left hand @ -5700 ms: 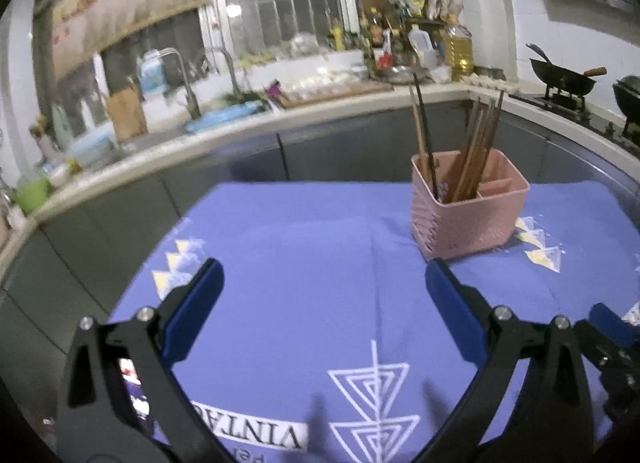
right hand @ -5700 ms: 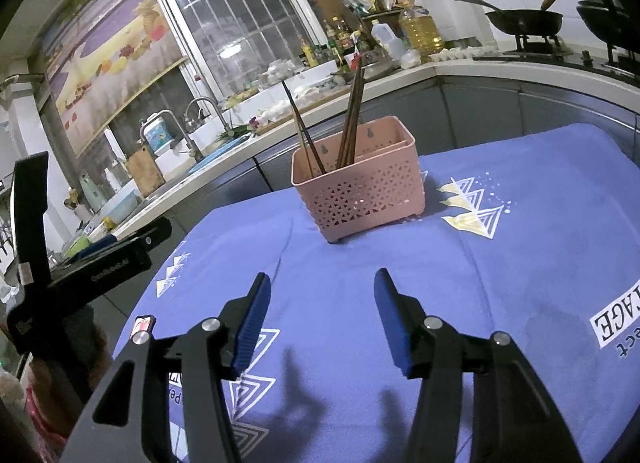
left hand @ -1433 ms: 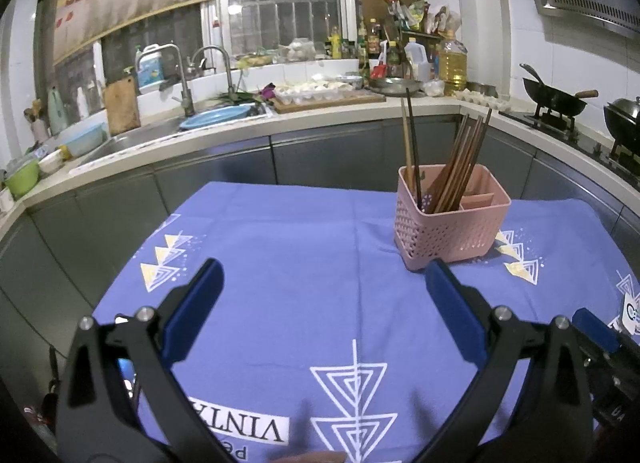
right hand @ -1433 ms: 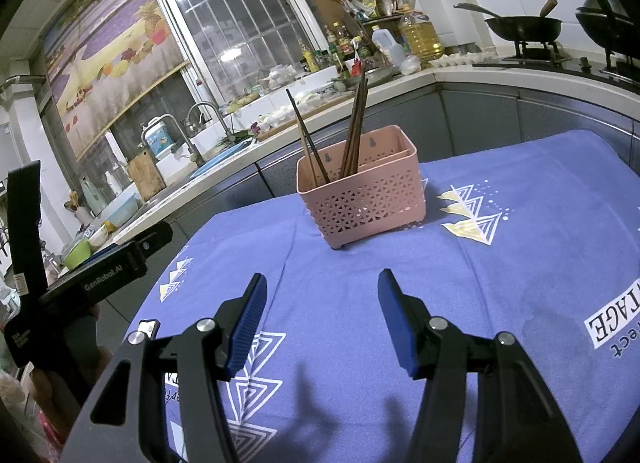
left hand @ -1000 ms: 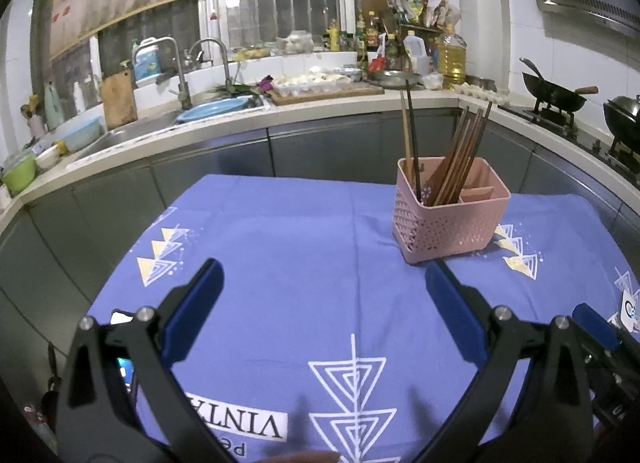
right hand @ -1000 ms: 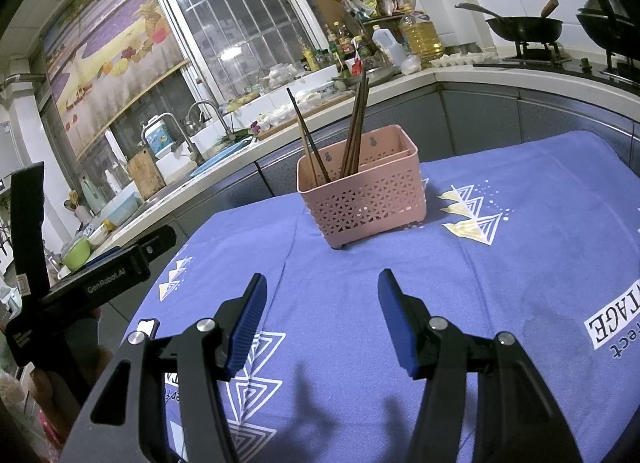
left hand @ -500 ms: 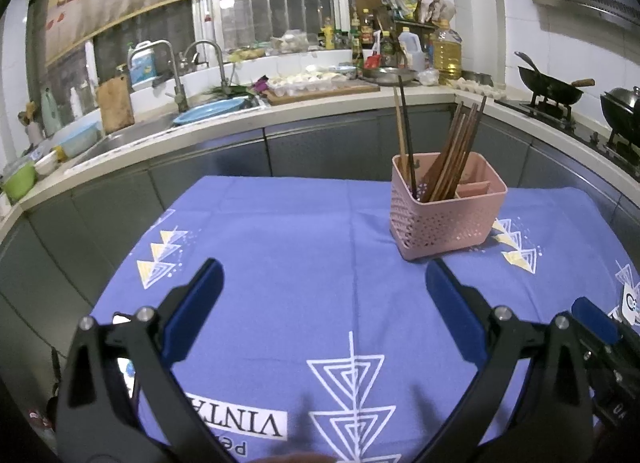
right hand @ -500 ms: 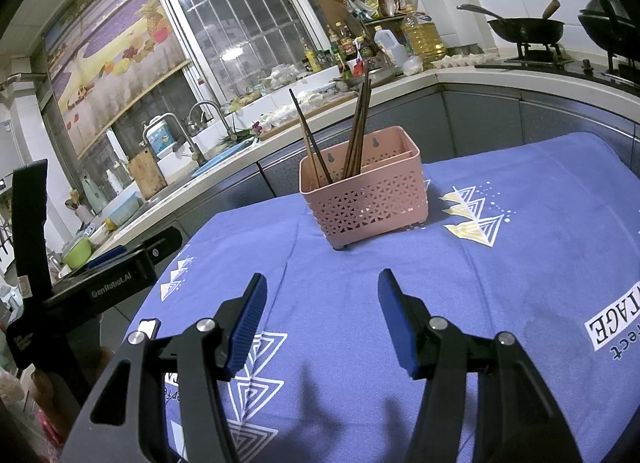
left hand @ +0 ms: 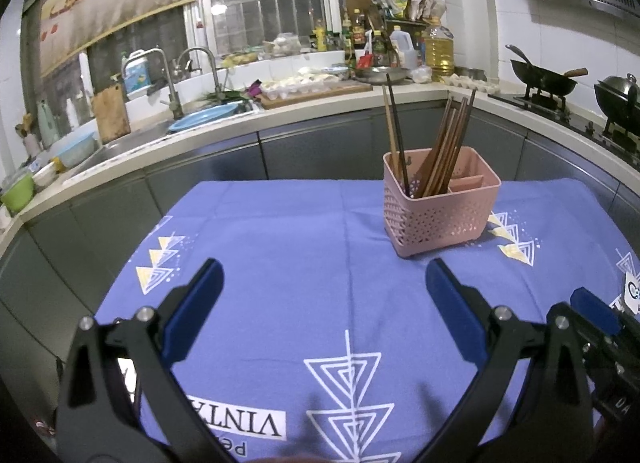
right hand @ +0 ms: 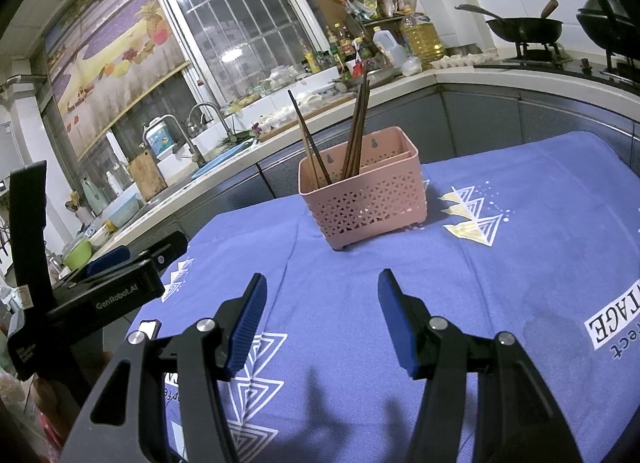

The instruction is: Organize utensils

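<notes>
A pink perforated utensil basket point(left hand: 438, 215) point(right hand: 366, 205) stands on the blue tablecloth point(left hand: 300, 247) point(right hand: 520, 255), toward its far side. Several brown chopsticks point(left hand: 444, 147) point(right hand: 356, 135) lean upright in its left compartment; a narrower compartment on the right looks empty. My left gripper point(left hand: 322, 283) hovers over the near cloth, open, with nothing between its blue pads. My right gripper point(right hand: 320, 295) is also open and empty, well short of the basket. The left gripper's body point(right hand: 100, 291) shows at the left edge of the right wrist view.
A grey-fronted kitchen counter point(left hand: 280, 111) curves behind the table with a sink, taps, a blue basin point(left hand: 204, 123) and bottles. A wok point(left hand: 540, 81) sits on the stove at the right. Printed triangles and lettering mark the cloth.
The left wrist view has shifted slightly, with the basket drifting a little left and up in frame. The right gripper has kept still. Both jaws stay equally wide.
</notes>
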A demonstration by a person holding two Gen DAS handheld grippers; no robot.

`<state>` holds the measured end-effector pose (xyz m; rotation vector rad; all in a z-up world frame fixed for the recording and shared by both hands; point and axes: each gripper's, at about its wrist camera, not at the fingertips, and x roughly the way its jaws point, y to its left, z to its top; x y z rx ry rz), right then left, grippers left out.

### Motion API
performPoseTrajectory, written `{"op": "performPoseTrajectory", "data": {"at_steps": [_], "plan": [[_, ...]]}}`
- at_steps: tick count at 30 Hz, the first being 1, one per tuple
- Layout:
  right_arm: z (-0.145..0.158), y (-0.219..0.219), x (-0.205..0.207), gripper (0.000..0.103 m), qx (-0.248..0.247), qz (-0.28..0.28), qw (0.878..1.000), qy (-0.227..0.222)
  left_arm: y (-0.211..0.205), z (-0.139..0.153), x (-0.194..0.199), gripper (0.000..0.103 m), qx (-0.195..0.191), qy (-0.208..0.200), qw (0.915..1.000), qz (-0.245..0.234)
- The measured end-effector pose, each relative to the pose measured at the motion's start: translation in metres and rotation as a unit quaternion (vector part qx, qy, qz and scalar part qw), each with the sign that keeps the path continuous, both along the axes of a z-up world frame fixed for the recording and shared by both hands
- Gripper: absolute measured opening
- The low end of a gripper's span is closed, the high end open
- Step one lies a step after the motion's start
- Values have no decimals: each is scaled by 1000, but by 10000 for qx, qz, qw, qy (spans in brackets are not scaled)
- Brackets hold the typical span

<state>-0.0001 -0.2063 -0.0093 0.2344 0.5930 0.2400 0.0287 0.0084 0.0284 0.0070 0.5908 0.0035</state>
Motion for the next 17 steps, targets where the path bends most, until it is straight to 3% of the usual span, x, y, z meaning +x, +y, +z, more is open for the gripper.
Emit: {"op": "performPoseTrajectory", "data": {"at_steps": [17], "plan": [[0, -2, 1, 59, 2, -5, 10000, -1, -8, -2, -2, 97, 87, 11, 9998, -195]]}}
